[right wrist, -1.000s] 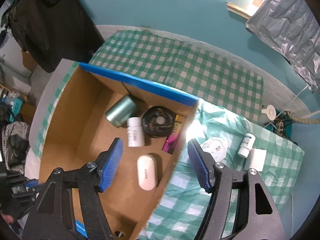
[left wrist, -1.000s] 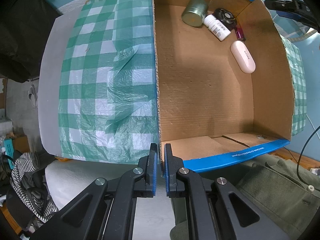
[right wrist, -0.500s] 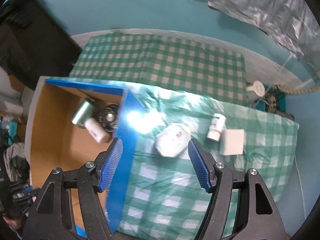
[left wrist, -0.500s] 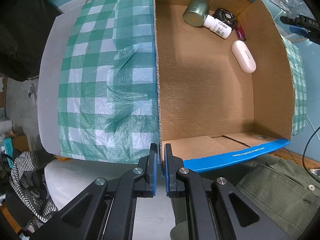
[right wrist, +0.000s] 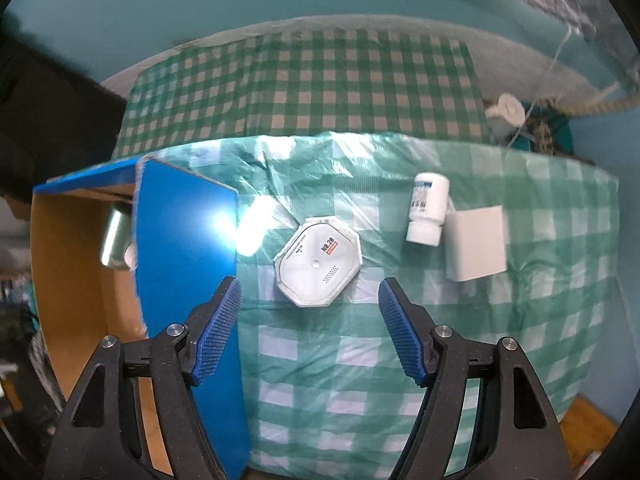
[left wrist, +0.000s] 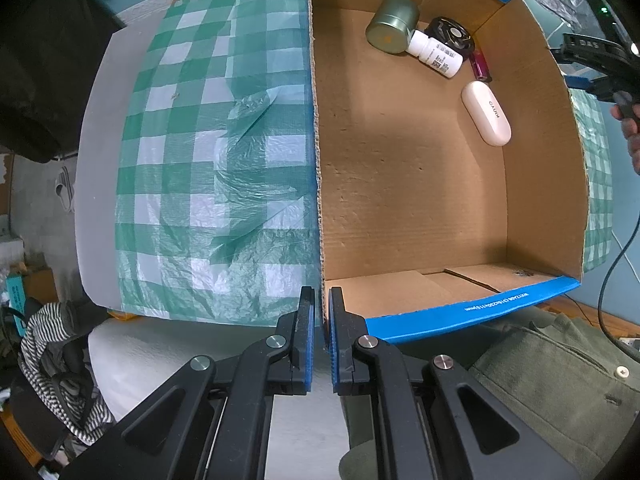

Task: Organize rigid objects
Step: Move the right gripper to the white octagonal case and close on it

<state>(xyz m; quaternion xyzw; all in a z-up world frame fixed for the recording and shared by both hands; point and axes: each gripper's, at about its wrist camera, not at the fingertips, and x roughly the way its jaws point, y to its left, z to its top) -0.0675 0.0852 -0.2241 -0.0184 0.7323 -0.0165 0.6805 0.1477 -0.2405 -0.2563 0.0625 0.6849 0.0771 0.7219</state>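
Cardboard box (left wrist: 400,184) pinned at near wall by my left gripper (left wrist: 322,312), clamped shut, so it won't slide. Right gripper (right wrist: 310,312) gaping, jaws just widening, empty, above octagonal white case (right wrist: 318,266) on checked cloth (right wrist: 360,360) beside box, my likely next pick.

The box (left wrist: 404,184) is raw matt corrugated cardboard inside, with a glossy blue outer skin (right wrist: 184,248) catching glare. The tabletop cover (left wrist: 208,168) is thin crinkly checked plastic, kinda shiny. The tin (left wrist: 390,26) looks like brushed metal, and the oval case (left wrist: 486,118) is smooth plastic. Both hand-held gripper pads (right wrist: 218,328) are ribbed blue rubber on matt black plastic.
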